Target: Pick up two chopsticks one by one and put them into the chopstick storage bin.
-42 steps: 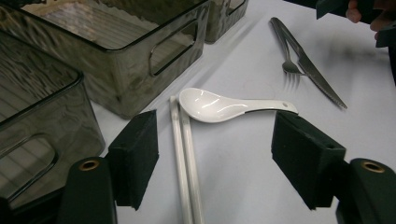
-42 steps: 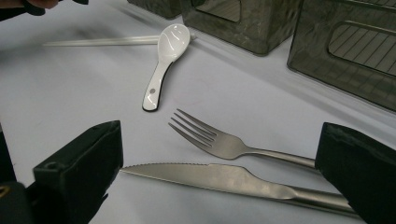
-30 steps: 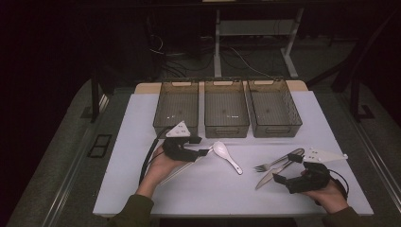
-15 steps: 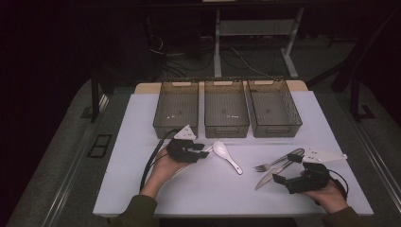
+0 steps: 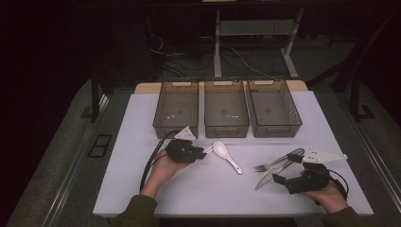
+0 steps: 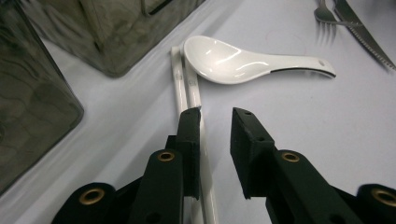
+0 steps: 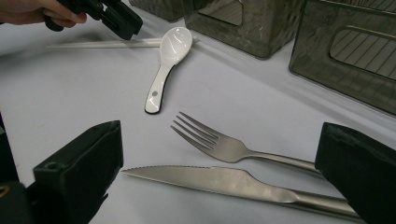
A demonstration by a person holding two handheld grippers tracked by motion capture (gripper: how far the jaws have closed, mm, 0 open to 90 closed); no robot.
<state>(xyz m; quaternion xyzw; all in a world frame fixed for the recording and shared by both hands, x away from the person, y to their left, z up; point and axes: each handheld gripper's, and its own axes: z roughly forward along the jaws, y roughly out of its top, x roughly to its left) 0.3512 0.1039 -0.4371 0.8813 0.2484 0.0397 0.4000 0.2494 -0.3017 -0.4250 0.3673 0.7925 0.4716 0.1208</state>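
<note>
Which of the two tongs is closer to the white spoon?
Left. The left tongs sit just beside the spoon, over the chopsticks that touch its bowl. The right tongs are farther off, at the fork and knife.

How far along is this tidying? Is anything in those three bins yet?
Nothing looks sorted: the three bins look empty. In hand: the left gripper, jaws just closing, straddles the white chopsticks without pinching them. The spoon, fork and knife remain on the table between the right gripper's open jaws.
</note>
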